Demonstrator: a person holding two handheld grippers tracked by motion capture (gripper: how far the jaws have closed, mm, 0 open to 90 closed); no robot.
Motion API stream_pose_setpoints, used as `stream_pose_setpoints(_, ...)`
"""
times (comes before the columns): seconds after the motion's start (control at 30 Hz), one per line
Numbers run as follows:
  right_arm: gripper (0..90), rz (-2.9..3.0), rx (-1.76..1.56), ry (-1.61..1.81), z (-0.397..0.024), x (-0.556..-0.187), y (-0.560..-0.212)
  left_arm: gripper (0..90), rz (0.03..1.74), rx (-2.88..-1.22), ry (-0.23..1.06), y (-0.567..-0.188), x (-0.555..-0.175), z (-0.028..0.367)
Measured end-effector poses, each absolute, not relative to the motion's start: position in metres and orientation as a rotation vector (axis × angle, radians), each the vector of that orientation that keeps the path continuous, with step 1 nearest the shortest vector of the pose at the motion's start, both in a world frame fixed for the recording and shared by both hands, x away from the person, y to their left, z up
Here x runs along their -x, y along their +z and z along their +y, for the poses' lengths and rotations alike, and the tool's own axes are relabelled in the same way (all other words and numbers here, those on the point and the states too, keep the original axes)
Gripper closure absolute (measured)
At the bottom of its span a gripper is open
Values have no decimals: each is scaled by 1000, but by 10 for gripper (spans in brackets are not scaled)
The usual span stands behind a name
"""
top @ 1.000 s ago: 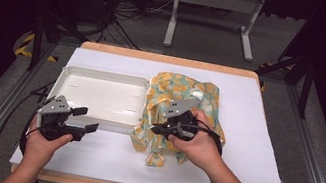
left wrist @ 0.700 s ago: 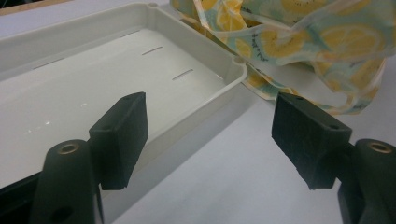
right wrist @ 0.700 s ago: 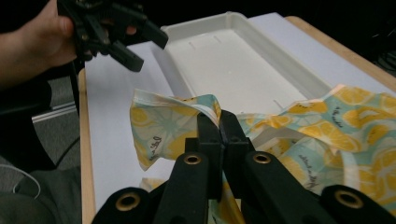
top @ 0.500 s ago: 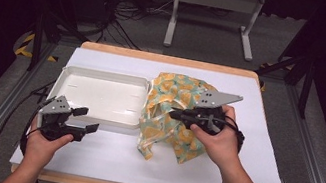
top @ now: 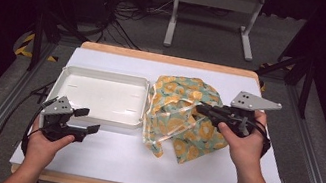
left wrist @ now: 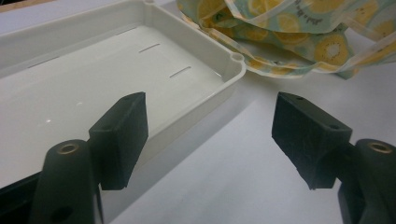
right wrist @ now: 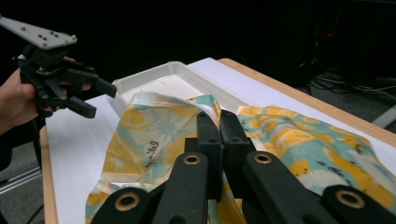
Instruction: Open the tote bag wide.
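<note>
Right gripper (top: pixel 204 110): my jaws were closed on a fold of the lemon-print cloth (top: pixel 181 120), lifting it.
Left gripper (top: pixel 84 121): wide apart, holding nothing, near the white tray (top: pixel 102 77).
Cloth: heaped just beside the tray.
Doing it well: I judged a steady lift would free the edge.

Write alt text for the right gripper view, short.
The right hand-held gripper, jaws closed, pinches a fold of lemon-print cloth and lifts it off the white table. Behind the cloth sits an empty white tray; at upper left a hand holds the left hand-held gripper, jaws apart.
</note>
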State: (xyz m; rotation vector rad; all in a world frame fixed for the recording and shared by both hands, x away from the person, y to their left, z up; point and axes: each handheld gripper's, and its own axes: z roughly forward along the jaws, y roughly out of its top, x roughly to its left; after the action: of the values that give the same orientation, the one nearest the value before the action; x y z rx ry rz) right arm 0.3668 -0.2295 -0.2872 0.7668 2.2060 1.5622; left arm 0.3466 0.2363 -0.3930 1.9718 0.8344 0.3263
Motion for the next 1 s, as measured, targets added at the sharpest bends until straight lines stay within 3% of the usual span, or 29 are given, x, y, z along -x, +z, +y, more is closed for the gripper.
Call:
stream_pose_setpoints(0.53,890,2066,-928,1543,-283,-362,-299,278,841,-1972,320,-394,-347,235)
stream_pose_setpoints(1.0,863,2042,-1085,1492,-314,-363,-333,277,843,-1970,322,-394,-347,235)
